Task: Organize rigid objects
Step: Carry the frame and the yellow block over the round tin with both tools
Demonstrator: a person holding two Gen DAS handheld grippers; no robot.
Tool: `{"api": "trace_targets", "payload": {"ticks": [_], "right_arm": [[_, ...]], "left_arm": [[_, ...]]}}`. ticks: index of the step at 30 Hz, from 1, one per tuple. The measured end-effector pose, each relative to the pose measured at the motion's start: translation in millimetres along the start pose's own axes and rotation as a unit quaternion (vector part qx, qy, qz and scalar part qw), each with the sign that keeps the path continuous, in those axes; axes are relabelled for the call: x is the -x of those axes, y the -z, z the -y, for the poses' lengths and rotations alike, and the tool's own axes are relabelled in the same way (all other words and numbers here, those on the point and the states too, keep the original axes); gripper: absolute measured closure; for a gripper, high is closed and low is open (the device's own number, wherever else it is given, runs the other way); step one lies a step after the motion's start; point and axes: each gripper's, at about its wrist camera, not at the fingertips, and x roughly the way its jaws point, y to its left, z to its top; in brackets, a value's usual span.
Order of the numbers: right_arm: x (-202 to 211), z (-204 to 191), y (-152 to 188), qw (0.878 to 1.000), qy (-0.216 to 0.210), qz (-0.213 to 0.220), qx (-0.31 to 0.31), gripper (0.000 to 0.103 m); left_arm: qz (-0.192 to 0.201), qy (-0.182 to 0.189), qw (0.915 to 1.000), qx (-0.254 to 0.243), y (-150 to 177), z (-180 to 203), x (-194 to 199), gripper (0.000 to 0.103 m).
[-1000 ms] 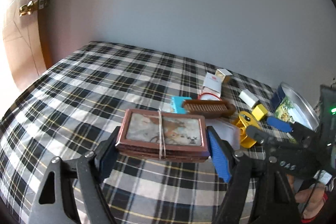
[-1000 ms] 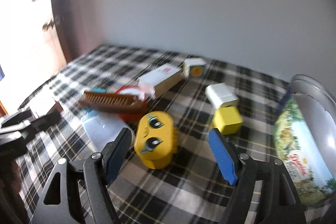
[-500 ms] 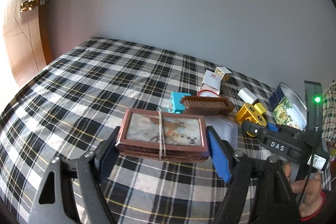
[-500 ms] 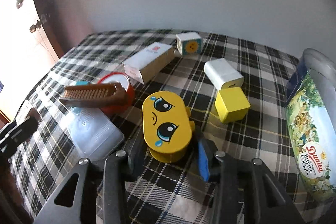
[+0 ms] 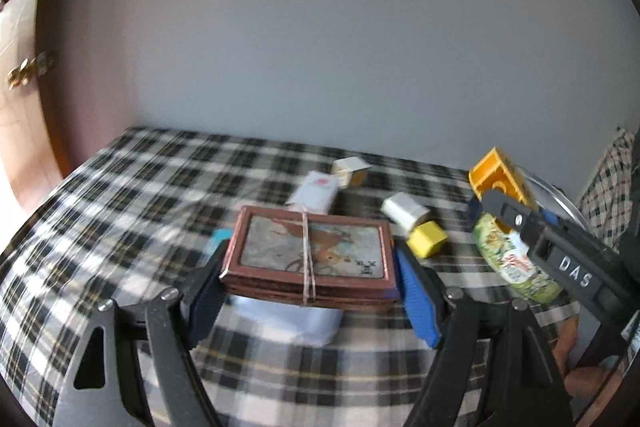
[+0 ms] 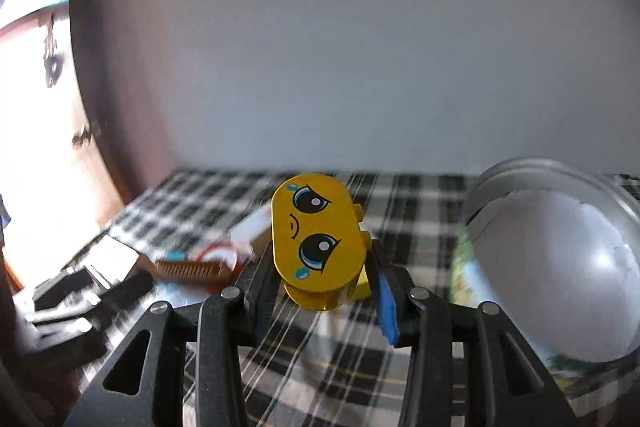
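Lifted yellow face toy (image 6: 318, 241) hides cube; bedspread (image 6: 400, 383) blurred.

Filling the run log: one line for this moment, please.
left tongs: shut on framed picture | right tongs: shut on yellow face toy | cookie tin: open

Comb (image 6: 188, 269) left of toy (image 6: 316, 239), tin (image 6: 560, 267) right

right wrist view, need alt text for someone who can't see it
The right gripper is shut on a yellow toy block with a cartoon face, held above a black and white plaid cloth. An open round cookie tin sits at right; at left lie a brown comb and a white box, blurred.
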Motion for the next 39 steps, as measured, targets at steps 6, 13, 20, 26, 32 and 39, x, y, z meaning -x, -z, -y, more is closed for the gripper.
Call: {"api": "trace_targets", "payload": {"ticks": [6,13,20,26,32,39], "right_arm": [[22.1,25.3,-9.7,0.998,0.045,0.052,-0.011,0.058],[40.6,73.3,-2.5,0.991,0.12,0.066,-0.001,0.058],[62.9,113.2,-7.1,0.979,0.183,0.093,-0.014,0.058],[78.5,156.5,-8.0,0.964,0.248,0.092,-0.021,0.058],[75.7,201.4,-6.8,0.957,0.281,0.068,-0.028,0.058],[68.0,219.5,-4.7,0.957,0.287,0.037,-0.03,0.058]], "left_arm": [[0.015,0.023,0.9993,-0.027,-10.4,41.0,-5.6,0.026],[0.026,0.041,0.9975,-0.052,-17.3,82.7,-15.4,0.026],[0.037,0.075,0.9942,-0.067,-22.1,120.4,-25.1,0.026],[0.04,0.095,0.9918,-0.076,-24.6,156.9,-37.7,0.026],[0.025,0.119,0.9881,-0.094,-20.0,205.7,-56.7,0.026],[-0.004,0.13,0.9853,-0.111,-10.9,251.3,-80.3,0.026]]}}
